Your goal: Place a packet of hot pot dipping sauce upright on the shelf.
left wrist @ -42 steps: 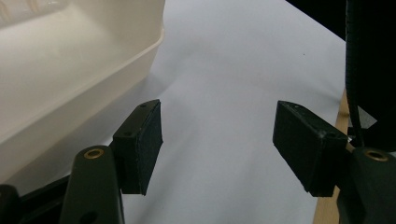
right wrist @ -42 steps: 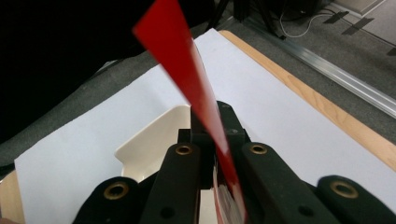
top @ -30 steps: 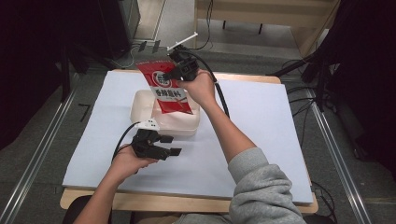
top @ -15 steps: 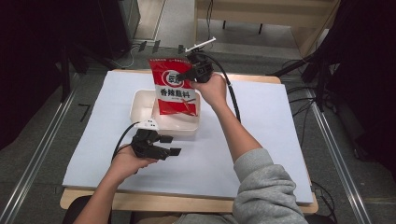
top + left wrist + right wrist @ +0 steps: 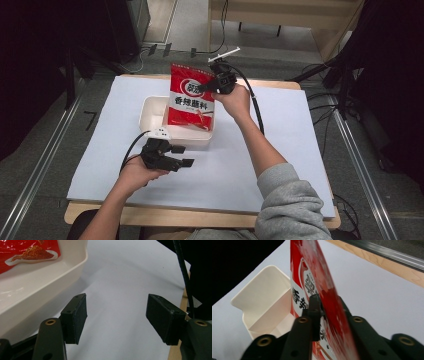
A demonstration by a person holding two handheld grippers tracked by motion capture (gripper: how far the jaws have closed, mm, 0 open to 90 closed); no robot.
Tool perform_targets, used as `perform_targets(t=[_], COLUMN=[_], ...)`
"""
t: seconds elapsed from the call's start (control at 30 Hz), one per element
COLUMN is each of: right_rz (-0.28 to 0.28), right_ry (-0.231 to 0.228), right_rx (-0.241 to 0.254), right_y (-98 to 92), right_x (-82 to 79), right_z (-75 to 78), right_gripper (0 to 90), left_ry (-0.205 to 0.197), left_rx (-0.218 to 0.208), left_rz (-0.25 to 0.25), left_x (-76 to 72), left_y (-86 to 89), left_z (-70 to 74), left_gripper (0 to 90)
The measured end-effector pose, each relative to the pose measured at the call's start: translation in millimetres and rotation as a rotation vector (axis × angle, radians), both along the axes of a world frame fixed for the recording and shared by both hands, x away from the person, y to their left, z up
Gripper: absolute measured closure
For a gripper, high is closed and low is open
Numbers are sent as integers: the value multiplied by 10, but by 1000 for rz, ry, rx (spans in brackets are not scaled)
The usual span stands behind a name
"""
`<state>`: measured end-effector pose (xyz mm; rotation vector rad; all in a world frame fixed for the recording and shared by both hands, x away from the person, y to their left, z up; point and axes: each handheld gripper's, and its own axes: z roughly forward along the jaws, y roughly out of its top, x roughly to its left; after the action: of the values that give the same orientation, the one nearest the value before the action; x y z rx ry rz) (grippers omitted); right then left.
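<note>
A red seasoning bag (image 5: 192, 97) stands upright with its lower end in the white tray (image 5: 150, 112). My right gripper (image 5: 212, 85) is at the bag's upper right edge. Its jaws have just been opening, and in the right gripper view the bag (image 5: 319, 277) sits edge-on between the slightly parted jaws (image 5: 329, 302), above the tray (image 5: 262, 295). My left gripper (image 5: 186, 156) rests on the sheet just in front of the tray, open with nothing in it (image 5: 117, 315). The tray wall (image 5: 37, 290) and a corner of the bag (image 5: 25, 252) lie to its left.
A white sheet (image 5: 300, 140) covers the wooden table. Cables trail from both grippers. A metal rail (image 5: 360, 150) runs along the table's right side, and dark equipment stands beyond the far edge.
The right hand has swung the bag from lying tilted over the tray to standing upright in it, moving right and down. The left hand has stayed put.
</note>
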<state>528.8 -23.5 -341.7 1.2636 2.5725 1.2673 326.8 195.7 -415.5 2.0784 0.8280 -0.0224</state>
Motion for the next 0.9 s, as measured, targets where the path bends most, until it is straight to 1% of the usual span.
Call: perform_targets(t=[0.03,0.07,0.1,0.13,0.17,0.2,0.23,0.3,0.33,0.37,0.43,0.47,0.5,0.6,0.63,0.73,0.83,0.87,0.9], right_rz=[4,4,14,14,17,17,7,5,5,-3,-6,-6,-8,-10,-17,-37,-30,-30,-17], right_ry=[-5,-5,-40,-40,-67,-67,-61,-55,-55,-64,-61,-61,-61,-63,-64,-55,-61,-61,-74], right_rx=[8,8,8,8,4,4,-5,-10,-10,-27,-28,-28,-21,-17,-16,-20,-20,-20,-11], right_y=[-19,-19,-57,-57,-88,-88,-123,-169,-169,-240,-298,-298,-367,-410,-463,-533,-599,-599,-644], right_x=[5,5,9,9,5,5,5,1,1,-8,-13,-13,-34,-59,-102,-158,-230,-230,-297], right_z=[-3,-3,3,3,14,14,26,33,33,40,50,50,58,61,67,72,79,79,90], right_gripper=[703,703,629,629,580,580,545,513,513,488,478,478,473,470,466,468,464,464,462], left_ry=[0,0,1,1,-1,-1,-1,-3,-3,-3,0,0,-4,-6,-7,-10,-18,-18,-23], left_rx=[0,0,-4,-4,-1,-1,-4,-7,-7,-4,-3,-2,-7,-14,-11,-8,-14,-14,-8], left_rz=[-1,-1,-3,-3,-3,-3,-2,-3,-3,-5,-7,-5,-3,0,3,-2,-6,-6,-4], left_x=[1,1,4,4,5,5,3,2,2,8,12,13,11,8,6,1,0,0,-7], left_y=[-1,-1,-4,-4,-5,-5,-9,-10,-10,-7,-3,0,4,1,-3,-8,-10,-10,-11], left_z=[-1,-1,-4,-4,0,0,2,0,0,-5,-6,-4,-1,1,2,7,10,10,14], left_gripper=[341,341,341,341,341,341,341,341,341,341,341,341,341,341,341,341,341,342,343])
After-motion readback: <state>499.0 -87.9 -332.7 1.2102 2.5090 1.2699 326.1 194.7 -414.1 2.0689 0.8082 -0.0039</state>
